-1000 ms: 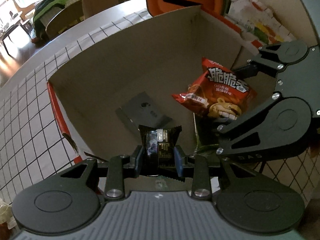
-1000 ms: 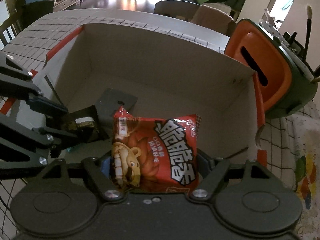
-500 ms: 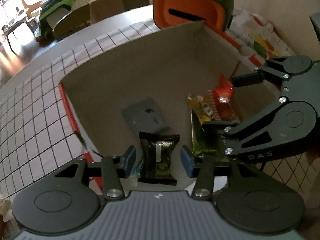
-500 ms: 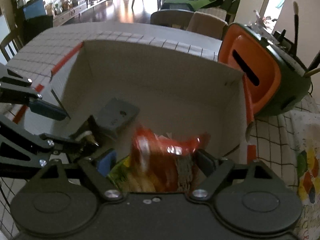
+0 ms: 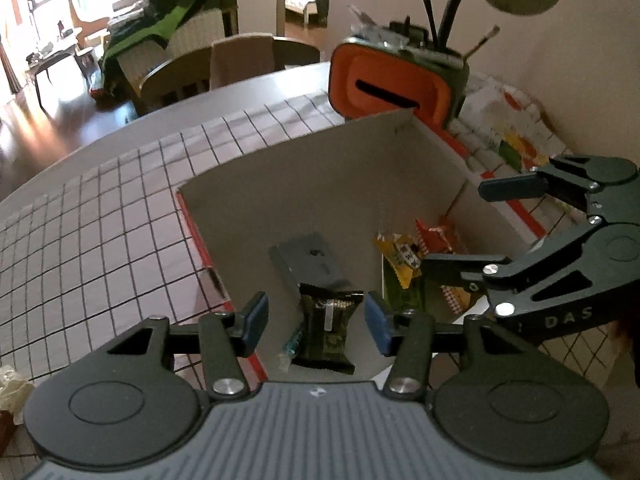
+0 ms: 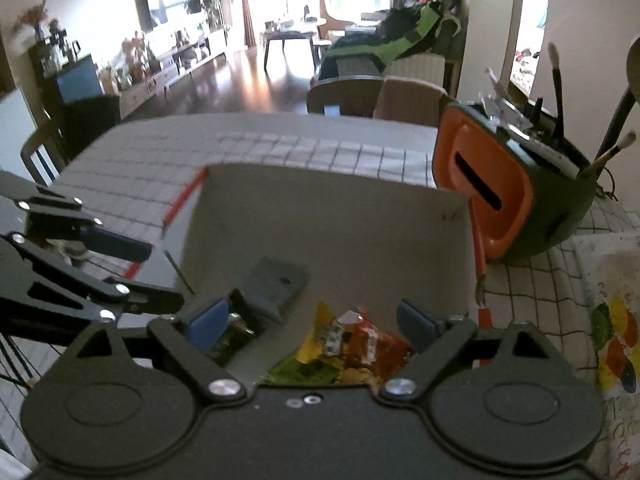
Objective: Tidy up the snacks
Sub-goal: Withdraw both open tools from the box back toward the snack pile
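While both claws gape, orange holder [image 5: 394, 82] abuts box [image 5: 320, 176].

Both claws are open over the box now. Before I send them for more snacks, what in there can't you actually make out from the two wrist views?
- Red snack bag: right wrist view, print blurred; lower part cut off by the claw body.
- Green packet: only a strip shows above the claw body; type unreadable.
- Dark snack pack: left wrist view, label too small to read.
- Cardboard box near floor: hidden under both claw bodies.
- Grey flat piece: identity unclear.
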